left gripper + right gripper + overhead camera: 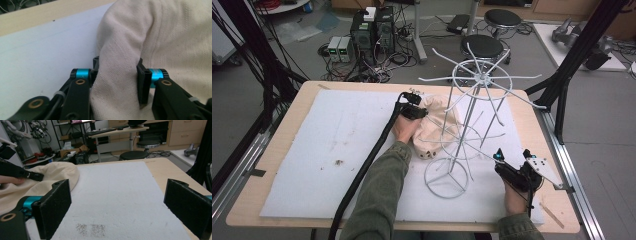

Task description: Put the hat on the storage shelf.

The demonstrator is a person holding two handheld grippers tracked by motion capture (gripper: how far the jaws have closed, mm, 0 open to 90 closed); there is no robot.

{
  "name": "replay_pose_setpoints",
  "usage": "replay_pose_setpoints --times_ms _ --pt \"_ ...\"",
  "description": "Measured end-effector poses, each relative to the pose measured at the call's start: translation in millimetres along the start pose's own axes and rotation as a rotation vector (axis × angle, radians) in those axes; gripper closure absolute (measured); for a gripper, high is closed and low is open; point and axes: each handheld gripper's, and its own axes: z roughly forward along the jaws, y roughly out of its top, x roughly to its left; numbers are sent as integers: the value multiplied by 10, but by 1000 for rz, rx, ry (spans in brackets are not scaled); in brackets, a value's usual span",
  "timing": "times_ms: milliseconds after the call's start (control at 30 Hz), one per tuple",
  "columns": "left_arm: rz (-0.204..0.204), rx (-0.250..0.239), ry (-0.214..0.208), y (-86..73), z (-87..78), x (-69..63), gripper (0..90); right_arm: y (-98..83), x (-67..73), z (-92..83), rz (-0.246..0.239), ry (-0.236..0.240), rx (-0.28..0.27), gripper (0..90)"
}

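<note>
Surface (287, 150) padded white, likely to cushion work. Wire rack (472, 125) upright, right of centre. Cream cloth (434, 127) heaped at its foot; left gripper (116, 75) jaws pinch a fold for lifting. Right gripper (117, 207) jaws wide apart, idle.

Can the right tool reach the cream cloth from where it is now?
Probably yes. The right tool stands open; the cream cloth lies across bare white mat, though the wire rack stands over it.
</note>
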Motion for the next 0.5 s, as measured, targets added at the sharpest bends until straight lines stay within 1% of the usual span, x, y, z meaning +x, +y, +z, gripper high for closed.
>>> replay_pose_setpoints --times_ms 33,67,133,167,200,233,267,300,333,400,433,500 --pt "0 -4 4 9 -14 4 690 2 -3 -2 4 1 1 66" --pt "-18 -5 -2 18 -30 20 711 2 -4 -5 8 1 4 66" --pt "-51 -18 -27 25 -75 77 747 3 -7 -11 7 4 7 66" --pt "-54 -25 -34 25 -95 106 779 4 -5 -13 9 2 5 66" --pt "-82 -35 -58 21 -119 162 806 3 -3 -13 10 2 1 66" --pt "-109 -38 -79 13 -134 211 814 4 -4 -13 10 3 2 66" --pt "-116 -40 -88 4 -147 244 815 4 -5 -13 8 2 3 66" --pt "-113 -42 -87 -7 -157 263 815 4 -10 -11 4 1 0 66" --pt "-110 -43 -96 -19 -168 283 815 4 -9 -10 6 1 -2 66" --pt "-113 -69 -120 -40 -195 308 815 5 -10 -12 4 1 -2 65" --pt "-112 -82 -126 -41 -211 312 815 5 -8 -11 5 0 -4 65" --pt "-116 -106 -123 -22 -244 301 815 5 -5 -11 7 0 -4 65"
